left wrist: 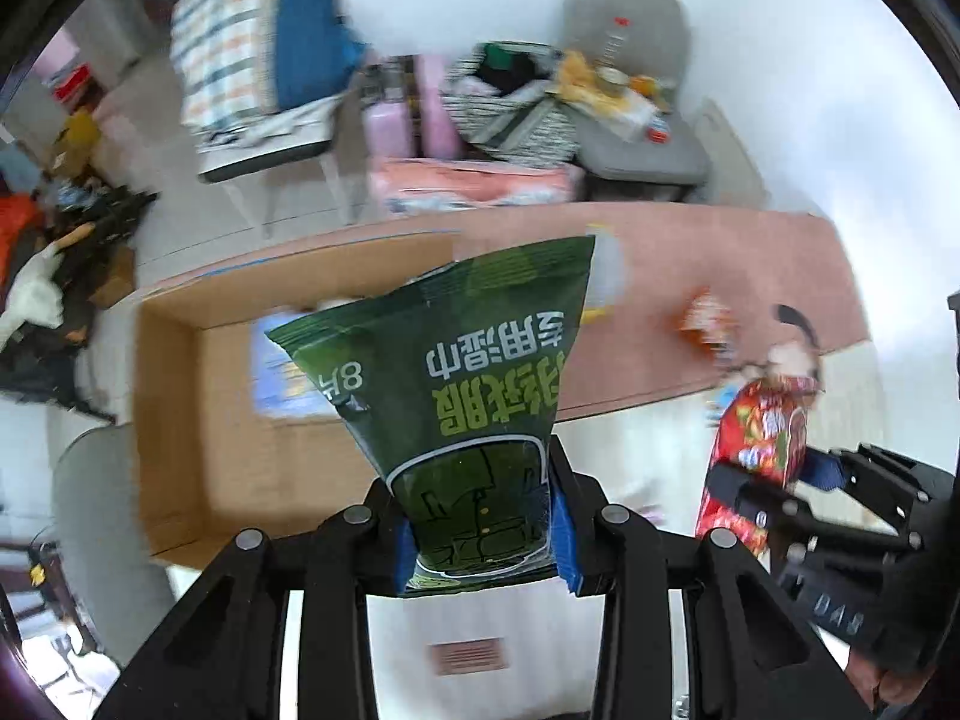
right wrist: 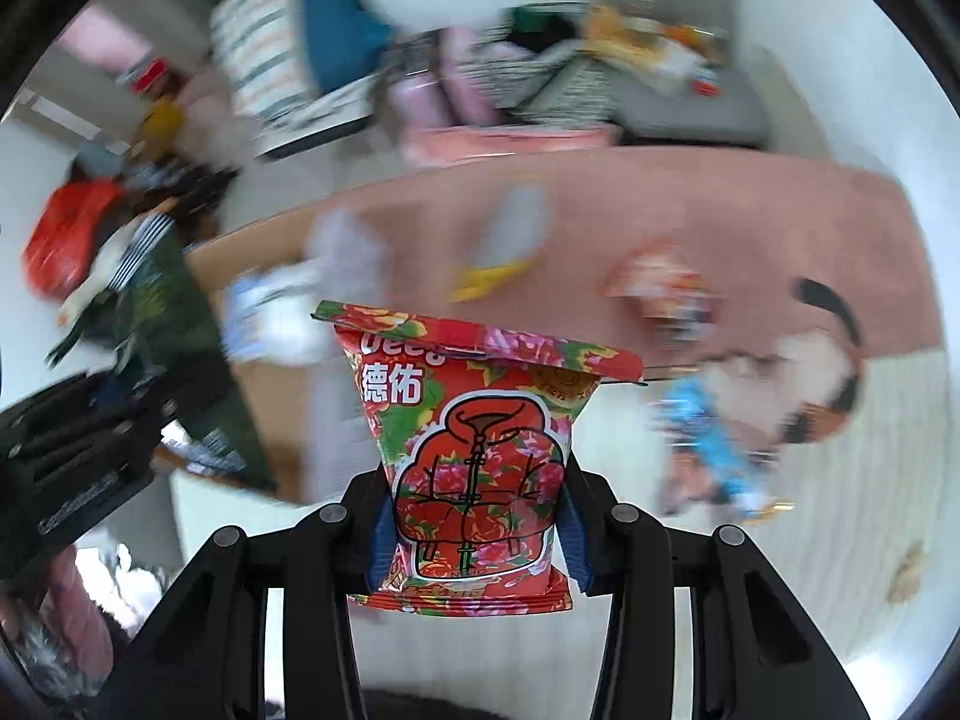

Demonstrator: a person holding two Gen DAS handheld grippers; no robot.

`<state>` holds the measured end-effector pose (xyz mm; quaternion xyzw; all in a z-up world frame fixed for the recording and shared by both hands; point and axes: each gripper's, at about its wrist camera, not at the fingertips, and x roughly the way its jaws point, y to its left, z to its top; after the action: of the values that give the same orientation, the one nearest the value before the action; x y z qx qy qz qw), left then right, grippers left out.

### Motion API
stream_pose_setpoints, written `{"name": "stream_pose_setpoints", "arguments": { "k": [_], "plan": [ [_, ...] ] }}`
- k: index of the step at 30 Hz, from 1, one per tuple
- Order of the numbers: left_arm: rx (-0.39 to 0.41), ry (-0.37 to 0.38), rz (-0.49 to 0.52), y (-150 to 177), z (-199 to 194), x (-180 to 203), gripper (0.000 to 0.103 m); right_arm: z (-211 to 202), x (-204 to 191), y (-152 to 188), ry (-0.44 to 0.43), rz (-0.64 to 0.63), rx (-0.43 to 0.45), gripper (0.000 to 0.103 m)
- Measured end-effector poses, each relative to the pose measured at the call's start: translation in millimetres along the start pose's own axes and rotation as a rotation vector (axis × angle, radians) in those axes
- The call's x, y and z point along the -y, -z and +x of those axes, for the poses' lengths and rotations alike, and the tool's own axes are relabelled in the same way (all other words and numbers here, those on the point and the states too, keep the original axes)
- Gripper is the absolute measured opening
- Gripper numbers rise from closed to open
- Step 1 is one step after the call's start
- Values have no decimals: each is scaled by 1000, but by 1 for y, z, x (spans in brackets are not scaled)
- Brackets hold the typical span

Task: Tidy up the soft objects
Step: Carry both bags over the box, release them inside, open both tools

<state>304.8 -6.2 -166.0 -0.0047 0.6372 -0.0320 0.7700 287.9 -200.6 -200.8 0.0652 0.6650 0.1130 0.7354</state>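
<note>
My left gripper (left wrist: 483, 531) is shut on a dark green wipes pack (left wrist: 456, 384), which hangs above an open cardboard box (left wrist: 180, 420). My right gripper (right wrist: 474, 531) is shut on a red flowered wipes pack (right wrist: 474, 438) over the pale floor. In the left wrist view the right gripper (left wrist: 774, 489) and its red pack (left wrist: 759, 432) show at the right. The green pack (right wrist: 180, 360) and the left gripper's black frame appear at the left of the right wrist view. Inside the box lie a blue-and-white pack (left wrist: 282, 372) and something white.
A pink rug (right wrist: 750, 222) carries a small orange pack (right wrist: 660, 285), a yellow-and-grey item (right wrist: 504, 246) and a plush toy (right wrist: 798, 372). Chairs (left wrist: 636, 114) piled with clothes and bags stand behind. Clutter lies on the floor at the far left (left wrist: 54, 276).
</note>
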Motion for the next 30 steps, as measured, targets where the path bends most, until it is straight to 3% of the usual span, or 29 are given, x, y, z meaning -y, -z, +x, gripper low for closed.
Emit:
{"name": "stream_pose_setpoints", "arguments": {
  "k": [5, 11, 21, 30],
  "plan": [
    [-40, -79, -97, 9, 24, -89, 32, 44, -111, -3, -13, -85, -69, 46],
    [-108, -115, -139, 7, 78, -152, 32, 124, -176, -6, 35, -89, -179, 46],
    [-252, -120, -142, -35, 172, -206, 32, 216, -201, -22, 143, -71, -281, 46],
    [-310, -115, -101, -48, 209, -213, 35, 254, -210, -19, 188, -67, -343, 47]
  ]
}}
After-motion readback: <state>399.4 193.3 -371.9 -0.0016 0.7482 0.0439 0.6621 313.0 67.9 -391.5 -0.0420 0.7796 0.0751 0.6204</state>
